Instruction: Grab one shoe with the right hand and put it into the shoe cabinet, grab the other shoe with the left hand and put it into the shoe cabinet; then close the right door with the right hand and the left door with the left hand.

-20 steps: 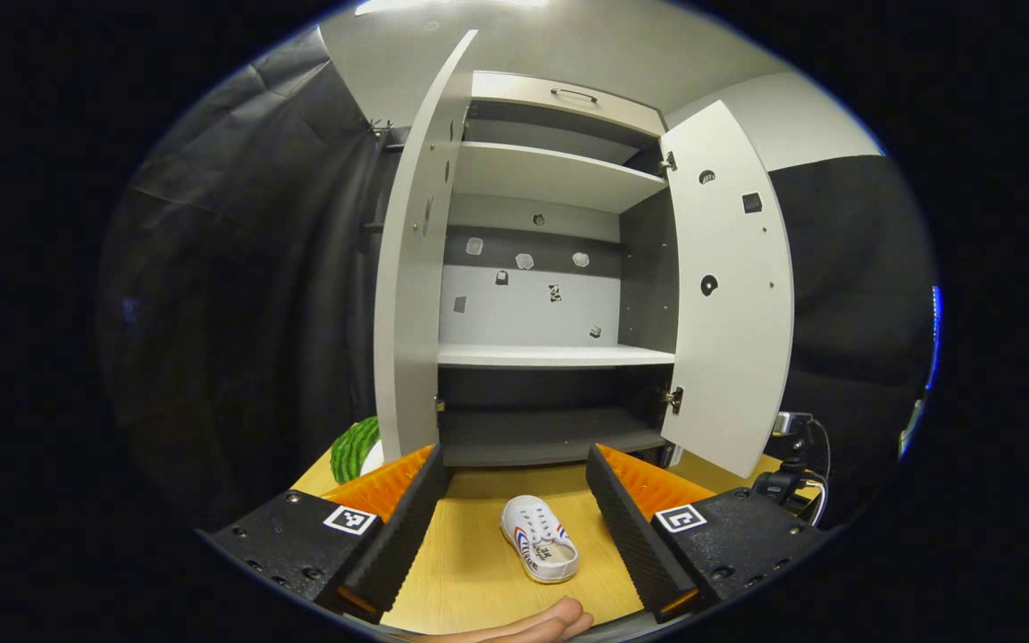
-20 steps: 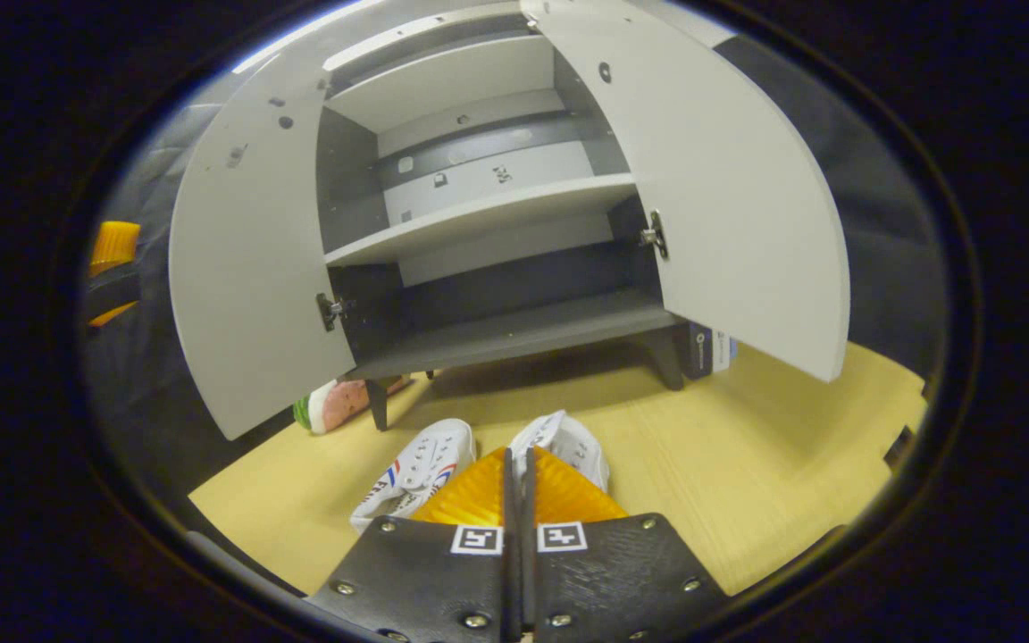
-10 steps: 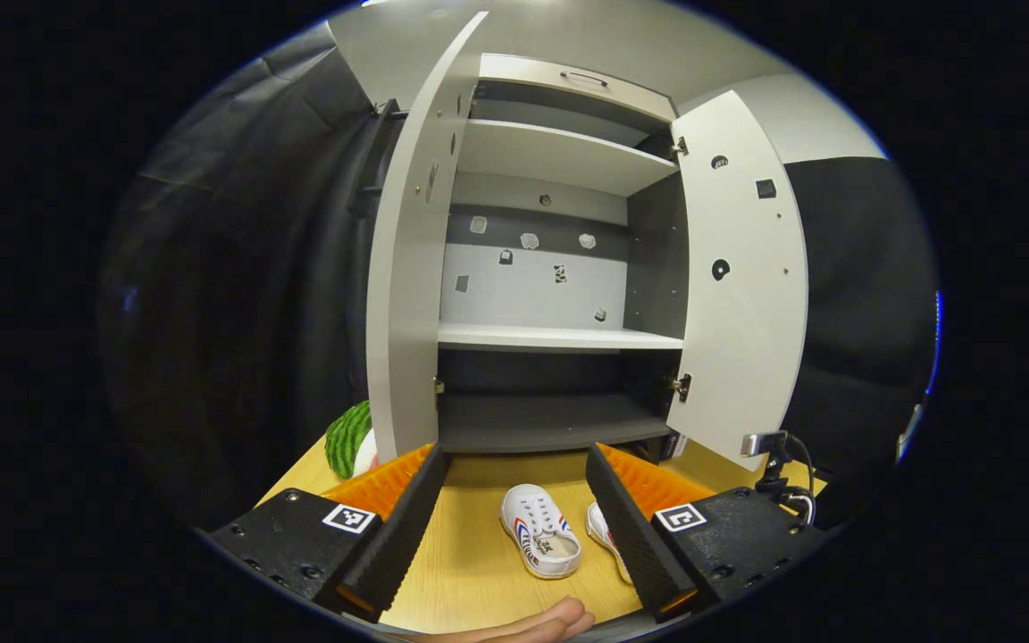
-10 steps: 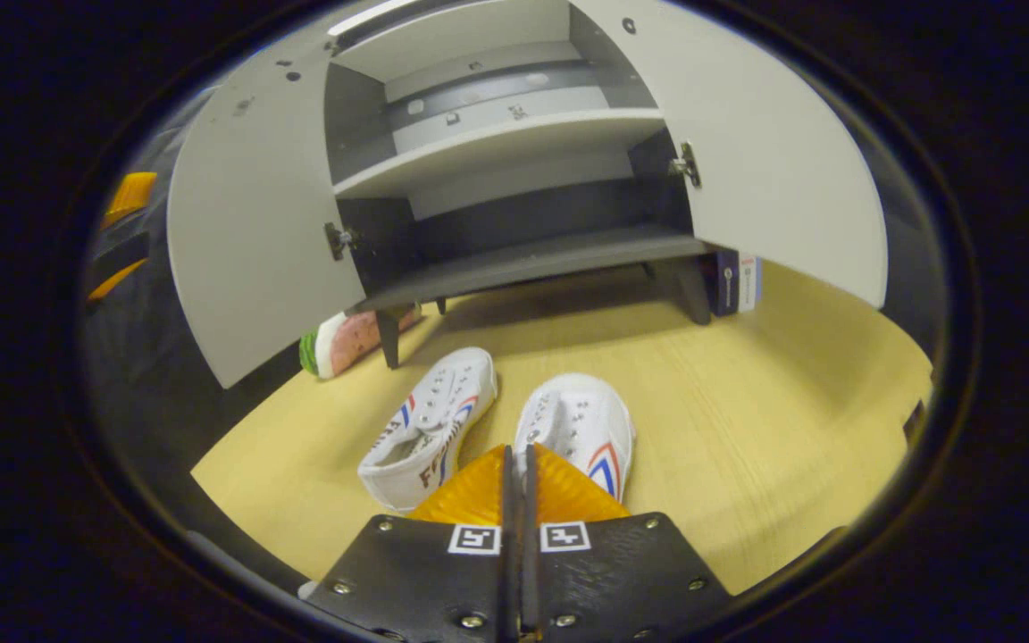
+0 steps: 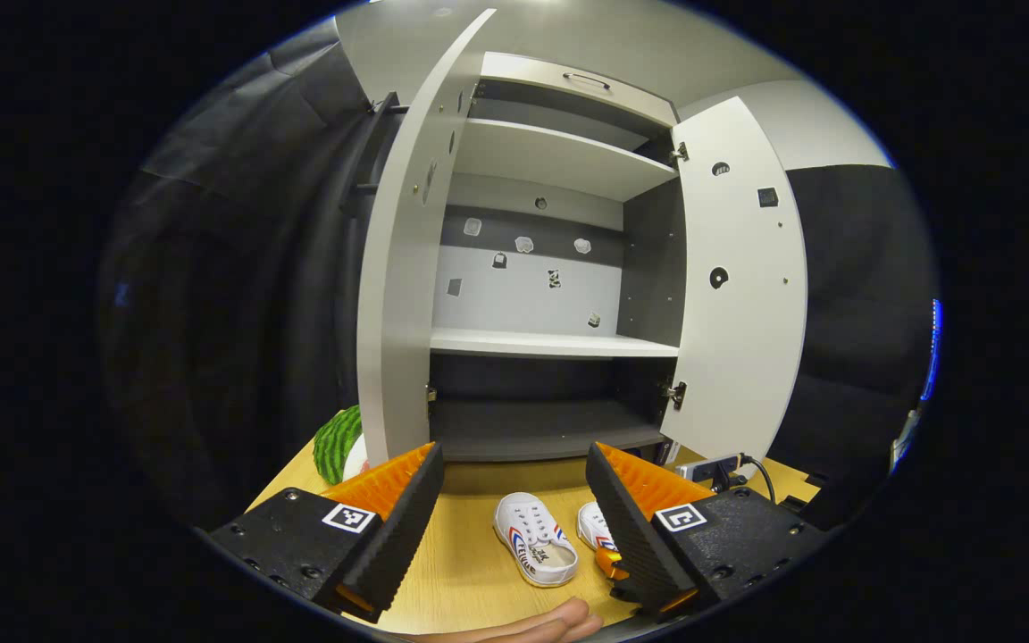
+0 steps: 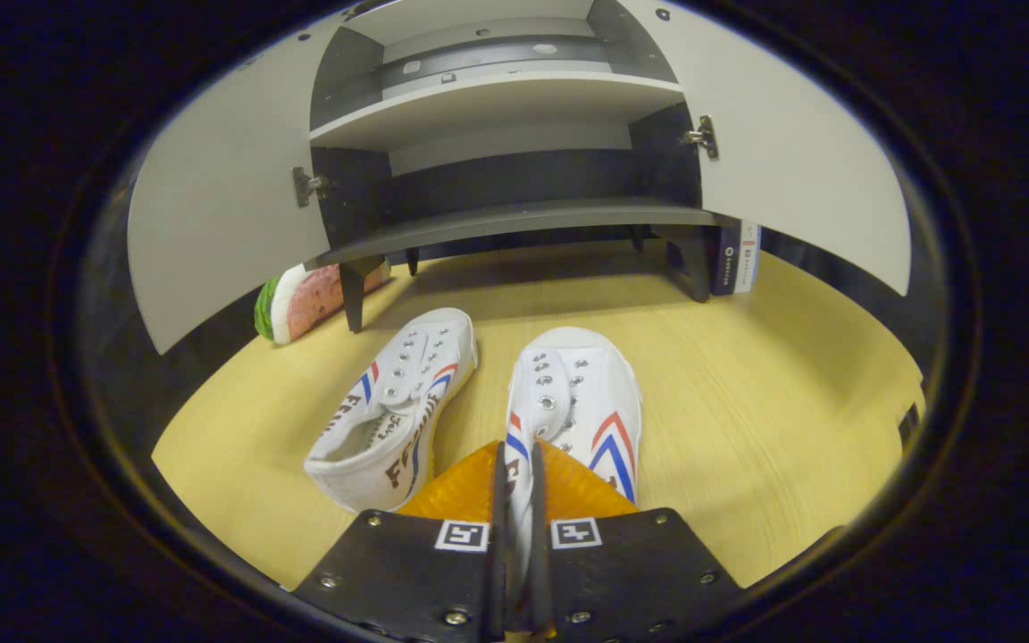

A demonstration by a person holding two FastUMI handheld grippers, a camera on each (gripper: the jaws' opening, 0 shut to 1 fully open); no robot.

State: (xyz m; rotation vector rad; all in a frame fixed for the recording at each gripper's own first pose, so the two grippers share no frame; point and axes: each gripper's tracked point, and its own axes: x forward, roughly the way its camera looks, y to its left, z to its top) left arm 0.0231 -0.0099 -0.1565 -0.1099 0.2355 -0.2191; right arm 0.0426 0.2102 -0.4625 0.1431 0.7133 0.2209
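Step one, by my read: right-hand grab not yet made. Left gripper (image 5: 514,500) held back from the cabinet (image 5: 559,348), fingers spread wide, nothing between them; left shoe (image 5: 535,551) sits on the table (image 5: 470,580) ahead of that gap. Right gripper (image 6: 514,500) low over the right shoe (image 6: 579,406), fingers nearly together with a thin slit, shoe's heel end visible through it; can't tell if they pinch anything. Both doors open, bottom shelf (image 6: 514,223) bare. Next move likely needs the right fingers opened, then dropped over the heel rim.
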